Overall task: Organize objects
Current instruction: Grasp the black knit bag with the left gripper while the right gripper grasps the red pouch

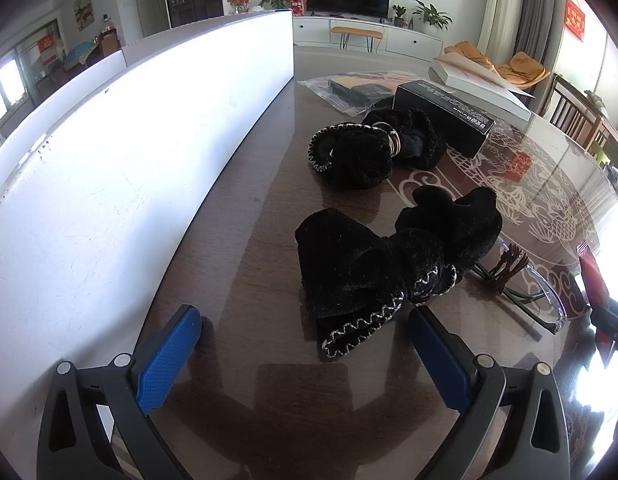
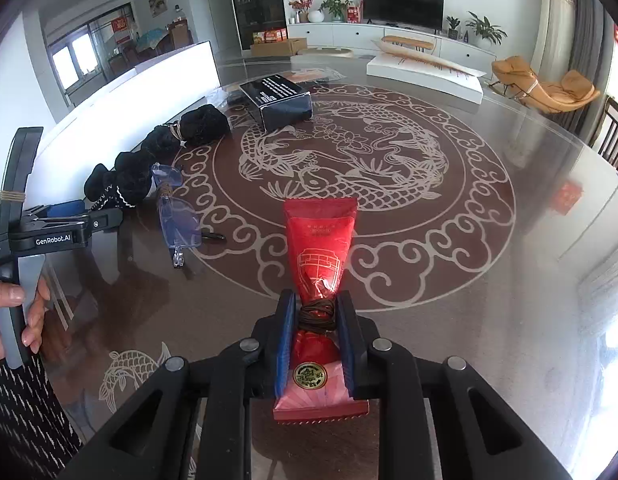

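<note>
My right gripper [image 2: 315, 304] is shut on a red foil packet [image 2: 320, 236], its blue pads pressing the neck tied with brown cord. The packet points away over the patterned table. My left gripper [image 1: 305, 336] stands open just above the table. A black velvet pouch [image 1: 361, 268] with silver stitching lies just ahead of its blue fingertips [image 1: 177, 344], and its near end reaches between them without touching. A second black pouch [image 1: 365, 156] with a metal ring lies farther off. The same pouches [image 2: 125, 180] show at the left of the right wrist view.
A tall white panel [image 1: 129, 152] walls the left side. Clear-framed glasses [image 2: 177, 216] lie by the near pouch. A black box [image 2: 281, 100], a plastic bag [image 1: 349, 88] and a flat white box [image 2: 425, 68] sit farther back. A hand [image 2: 13, 312] grips the left tool's handle.
</note>
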Motion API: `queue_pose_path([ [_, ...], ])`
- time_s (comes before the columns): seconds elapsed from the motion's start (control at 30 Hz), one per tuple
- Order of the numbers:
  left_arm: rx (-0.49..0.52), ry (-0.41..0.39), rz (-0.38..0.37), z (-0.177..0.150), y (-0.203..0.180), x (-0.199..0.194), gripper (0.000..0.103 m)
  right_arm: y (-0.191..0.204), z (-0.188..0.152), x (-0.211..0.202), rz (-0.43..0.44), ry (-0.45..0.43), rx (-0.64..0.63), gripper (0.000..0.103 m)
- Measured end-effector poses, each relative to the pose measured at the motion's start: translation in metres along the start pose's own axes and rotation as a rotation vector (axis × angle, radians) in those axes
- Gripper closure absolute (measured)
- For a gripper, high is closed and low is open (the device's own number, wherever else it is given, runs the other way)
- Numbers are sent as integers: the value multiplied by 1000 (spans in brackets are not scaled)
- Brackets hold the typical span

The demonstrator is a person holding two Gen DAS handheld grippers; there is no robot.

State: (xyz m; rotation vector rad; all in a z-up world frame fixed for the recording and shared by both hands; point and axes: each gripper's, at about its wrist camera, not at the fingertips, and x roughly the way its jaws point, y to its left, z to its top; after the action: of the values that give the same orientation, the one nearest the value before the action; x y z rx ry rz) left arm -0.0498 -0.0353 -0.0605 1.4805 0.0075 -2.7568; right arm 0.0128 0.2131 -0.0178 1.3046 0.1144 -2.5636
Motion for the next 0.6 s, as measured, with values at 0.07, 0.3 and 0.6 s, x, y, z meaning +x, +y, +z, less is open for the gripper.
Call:
queue_pose_path([
  [0.07,4,6,-2,0,0,0,0,1,0,2,-2,-21,-16,58],
  [0.3,-21,-68,-116,0,4,-20,0,7,1,11,-38,-20,-47,27],
  [0.6,296,-105,-62,29,-35,-4,0,4,1,14,-53,-11,-24,17],
])
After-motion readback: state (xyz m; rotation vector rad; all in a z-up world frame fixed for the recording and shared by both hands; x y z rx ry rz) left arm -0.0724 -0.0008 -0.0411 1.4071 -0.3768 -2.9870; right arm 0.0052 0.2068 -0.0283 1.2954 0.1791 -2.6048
